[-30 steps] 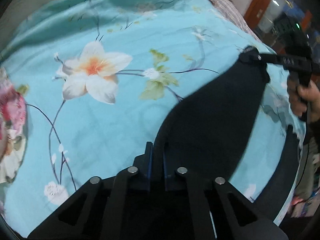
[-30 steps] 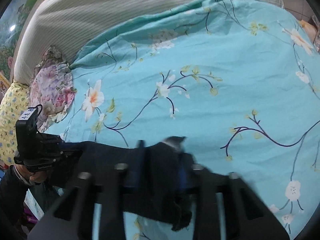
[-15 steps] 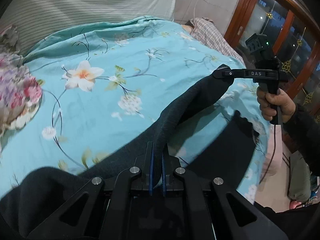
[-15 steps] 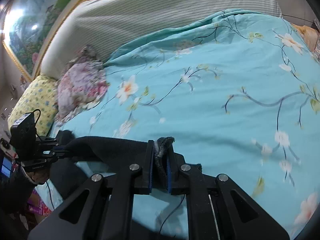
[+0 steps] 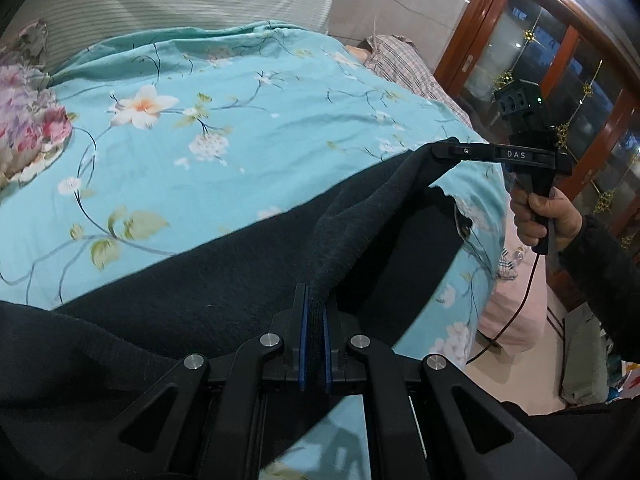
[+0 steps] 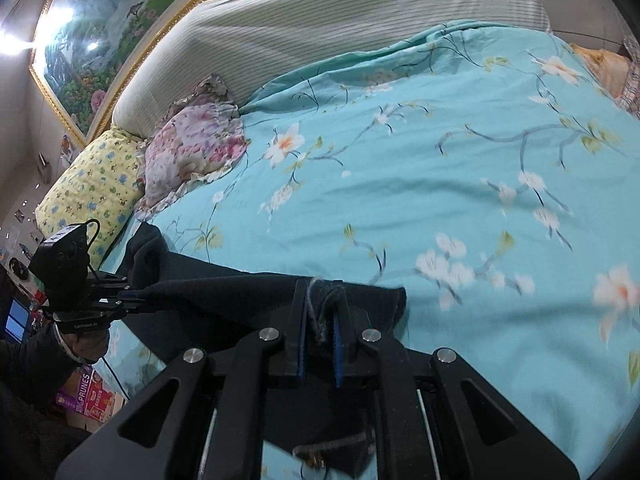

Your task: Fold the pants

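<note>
Compared with a second ago, the dark pants (image 5: 224,280) now spread much wider across the near edge of the bed, and more of the room shows behind it; the grippers have drawn back toward the bedside.

The left gripper (image 5: 313,312) is clamped narrowly on a fold of the pants, the blue pads pressed against the cloth between them. From there the fabric stretches taut up and to the right to the right gripper (image 5: 444,152), whose tips pinch another edge of the garment. In the right wrist view the right gripper (image 6: 320,312) is closed on a bunched, frayed bit of dark cloth, and the left gripper (image 6: 136,294) grips the far end at the left.

The pants lie partly on the turquoise floral bedspread (image 5: 240,128), partly lifted between the two grippers. A pink flowered pillow (image 6: 192,148) and a yellow pillow (image 6: 92,188) sit at the left by the striped headboard (image 6: 340,20); a gold-framed painting (image 6: 112,32) hangs above. Wooden doors (image 5: 560,60) stand at the right.
</note>
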`<state>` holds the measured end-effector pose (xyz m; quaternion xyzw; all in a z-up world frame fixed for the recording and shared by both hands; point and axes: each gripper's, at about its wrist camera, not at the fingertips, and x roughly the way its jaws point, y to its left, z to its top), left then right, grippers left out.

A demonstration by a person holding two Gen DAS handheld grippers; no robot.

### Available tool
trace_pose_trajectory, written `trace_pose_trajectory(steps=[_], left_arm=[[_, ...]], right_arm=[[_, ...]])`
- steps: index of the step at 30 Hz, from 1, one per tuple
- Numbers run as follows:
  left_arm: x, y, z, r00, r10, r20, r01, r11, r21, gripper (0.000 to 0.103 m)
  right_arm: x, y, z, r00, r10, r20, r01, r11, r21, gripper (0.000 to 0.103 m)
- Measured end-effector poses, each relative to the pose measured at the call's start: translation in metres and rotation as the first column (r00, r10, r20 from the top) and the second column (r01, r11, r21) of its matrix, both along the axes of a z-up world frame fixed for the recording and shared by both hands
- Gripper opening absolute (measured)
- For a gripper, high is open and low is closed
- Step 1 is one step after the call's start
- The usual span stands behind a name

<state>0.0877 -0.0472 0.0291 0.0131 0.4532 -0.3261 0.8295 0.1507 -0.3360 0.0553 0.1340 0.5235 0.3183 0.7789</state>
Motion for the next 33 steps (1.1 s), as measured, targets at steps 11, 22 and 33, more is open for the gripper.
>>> trace_pose_trajectory(steps=[11,22,33], left_arm=[[-0.020,0.003,-0.019,0.999,0.004,-0.035,-0.005,1.000,-0.020,0.004],[-0.027,-0.010,-0.049,0.995,-0.021,-0.094,0.024,0.999,0.028,0.012],[-0.047,0.008,-0.044,0.993,0.025,-0.115,-0.028,0.999,-0.025,0.043]], right_arm=[[-0.048,-0.008,-0.014,0.999,-0.005,-0.038,0.004,1.000,-0.029,0.009],[-0.063,-0.011,-0.023,0.997,0.011,-0.082,-0.020,0.994,-0.108,0.011],[-0.080,-0.013,0.008,0.998,-0.049,-0.037,0.044,0.992,-0.120,0.057]])
